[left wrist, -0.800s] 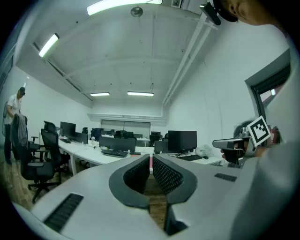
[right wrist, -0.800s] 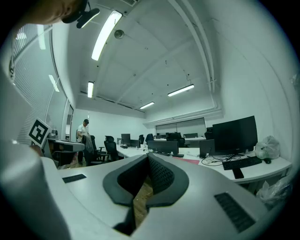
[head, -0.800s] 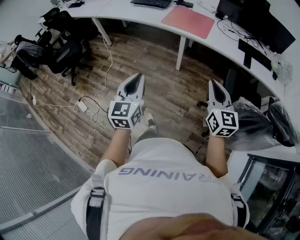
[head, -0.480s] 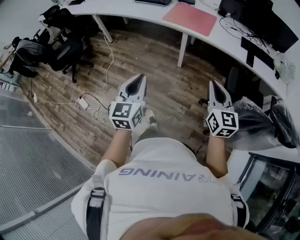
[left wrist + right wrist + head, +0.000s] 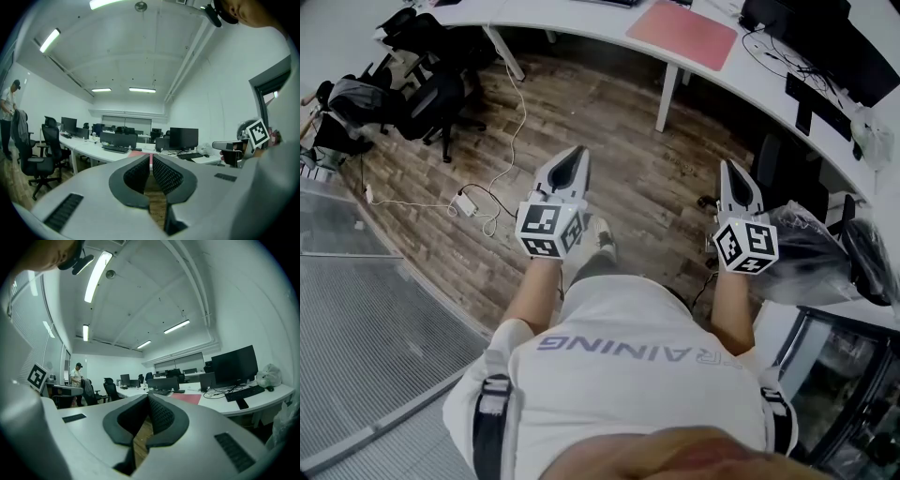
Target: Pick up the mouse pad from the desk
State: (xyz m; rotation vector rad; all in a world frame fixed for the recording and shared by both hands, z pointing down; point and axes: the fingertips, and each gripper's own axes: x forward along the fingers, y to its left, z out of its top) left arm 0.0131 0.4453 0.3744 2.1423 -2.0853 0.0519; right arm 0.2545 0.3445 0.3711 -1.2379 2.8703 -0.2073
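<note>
1. At 12 o'clock in the head view, well ahead of both tools, the pink mouse pad (image 5: 680, 33) lies flat on the white desk (image 5: 572, 21). It sits close to the desk's front edge, above a white desk leg (image 5: 666, 94).
2. Left gripper (image 5: 575, 152): jaws closed pad to pad, nothing between them. Right gripper (image 5: 727, 167): the same, closed and empty. Both are held out roughly level over the wooden floor (image 5: 619, 178), well apart from the desk.
3. Step in hand, by my reading, is the approach. The desk cannot be reached from this spot, so walk up first.
4. In the right gripper view the mouse pad (image 5: 187, 398) sits at 3 o'clock of the jaw tips. The right tool looks better lined up.
5. Open the jaws before arriving. The pad looks thin and limp. Come in low at its near edge, drag it slightly past the desk edge, then pinch.
6. Hazards: black cables (image 5: 759, 54) at 3 o'clock of the pad, and a white power adapter (image 5: 466, 204) with its cord at 8 o'clock of the left gripper. Mind the feet.
</note>
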